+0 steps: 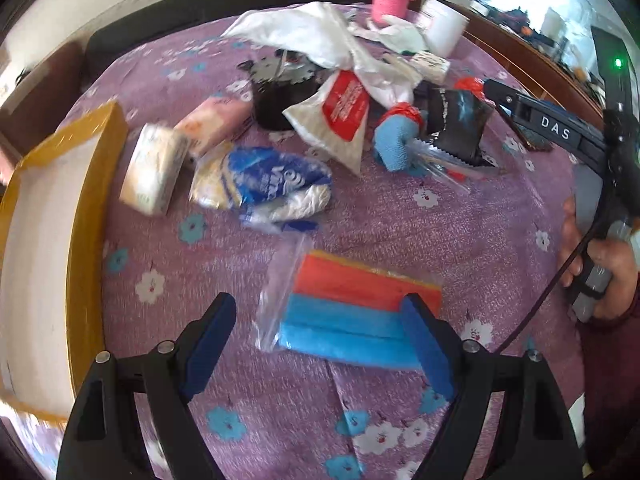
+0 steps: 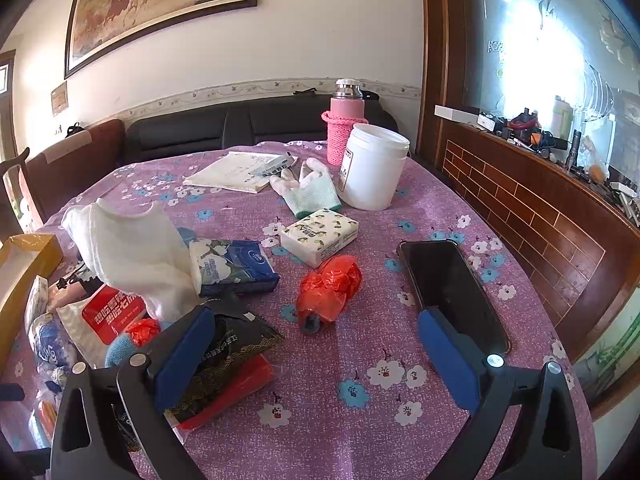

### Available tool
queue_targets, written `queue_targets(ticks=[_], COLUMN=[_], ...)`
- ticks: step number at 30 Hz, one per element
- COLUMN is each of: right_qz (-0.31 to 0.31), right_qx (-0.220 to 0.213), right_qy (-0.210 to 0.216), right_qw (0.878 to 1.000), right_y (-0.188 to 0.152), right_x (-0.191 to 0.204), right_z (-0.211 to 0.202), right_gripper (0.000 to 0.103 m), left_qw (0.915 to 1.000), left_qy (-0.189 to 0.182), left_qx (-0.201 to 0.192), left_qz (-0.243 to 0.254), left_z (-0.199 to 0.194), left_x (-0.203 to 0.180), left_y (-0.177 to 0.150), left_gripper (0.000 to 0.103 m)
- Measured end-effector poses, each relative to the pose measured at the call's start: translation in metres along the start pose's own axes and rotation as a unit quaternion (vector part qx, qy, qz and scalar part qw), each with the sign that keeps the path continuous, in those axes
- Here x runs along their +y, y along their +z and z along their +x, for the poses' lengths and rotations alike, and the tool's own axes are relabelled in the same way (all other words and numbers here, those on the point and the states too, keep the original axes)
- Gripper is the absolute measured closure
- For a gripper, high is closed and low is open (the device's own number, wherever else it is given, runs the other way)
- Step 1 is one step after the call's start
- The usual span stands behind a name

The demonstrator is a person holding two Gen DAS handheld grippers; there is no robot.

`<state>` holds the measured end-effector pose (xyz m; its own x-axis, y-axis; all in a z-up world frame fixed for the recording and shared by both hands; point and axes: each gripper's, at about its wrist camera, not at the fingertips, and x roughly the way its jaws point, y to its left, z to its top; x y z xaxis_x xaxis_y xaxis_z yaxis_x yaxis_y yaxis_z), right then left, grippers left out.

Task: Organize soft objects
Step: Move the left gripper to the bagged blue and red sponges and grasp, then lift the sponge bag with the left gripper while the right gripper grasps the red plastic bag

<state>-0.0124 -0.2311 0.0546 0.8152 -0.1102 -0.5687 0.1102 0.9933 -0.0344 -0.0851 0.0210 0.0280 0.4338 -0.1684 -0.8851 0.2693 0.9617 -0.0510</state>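
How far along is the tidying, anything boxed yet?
Barely begun: the yellow box shows nothing inside. In hand: nothing; the open left claw hovers at the bagged sponges. Left: tissue packs, towel, gloves and bags are scattered across the table.

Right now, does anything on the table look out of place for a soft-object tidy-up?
Yes: a black phone lies flat among the soft goods, beside the open right gripper. It is hard and breakable, unlike the tissue packs and bags around it.
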Motion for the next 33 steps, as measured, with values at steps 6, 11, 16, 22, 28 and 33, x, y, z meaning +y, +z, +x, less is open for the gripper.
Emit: queue_targets(ticks=[6, 11, 16, 22, 28, 33], right_qz=[0.005, 0.013, 0.038, 0.04, 0.034, 0.065], right_qx=[-0.01, -0.02, -0.015, -0.009, -0.002, 0.036], right_qy=[0.007, -0.001, -0.003, -0.01, 0.001, 0.069], right_qw=[1.0, 1.0, 0.999, 0.999, 0.999, 0.995], right_y=[0.001, 0.001, 0.002, 0.002, 0.0, 0.009], right_x=[0.0, -0.005, -0.015, -0.018, -0.015, -0.021], right_z=[-0.002, -0.006, -0.005, 0.0, 0.003, -0.008], right_gripper=[0.001, 0.001, 0.001, 0.001, 0.001, 0.001], left_qw=[0.9977, 0.998, 0.9984, 0.994, 0.9853, 0.9817], left_qy=[-0.043, -0.038, -0.047, -0.082, -0.089, -0.077], left_qx=[0.028, 0.009, -0.024, -0.057, -0.119, -0.151], left_qz=[-0.045, -0.05, -0.023, -0.045, -0.084, -0.087], left_z=[0.009, 0.023, 0.027, -0.001, -0.05, -0.078], left_x=[-0.013, -0.022, -0.025, -0.002, 0.041, 0.071], left_y=[-0.006, 0.017, 0.024, 0.007, -0.019, -0.038], left_gripper=[0.019, 0.02, 0.058, 0.069, 0.077, 0.079])
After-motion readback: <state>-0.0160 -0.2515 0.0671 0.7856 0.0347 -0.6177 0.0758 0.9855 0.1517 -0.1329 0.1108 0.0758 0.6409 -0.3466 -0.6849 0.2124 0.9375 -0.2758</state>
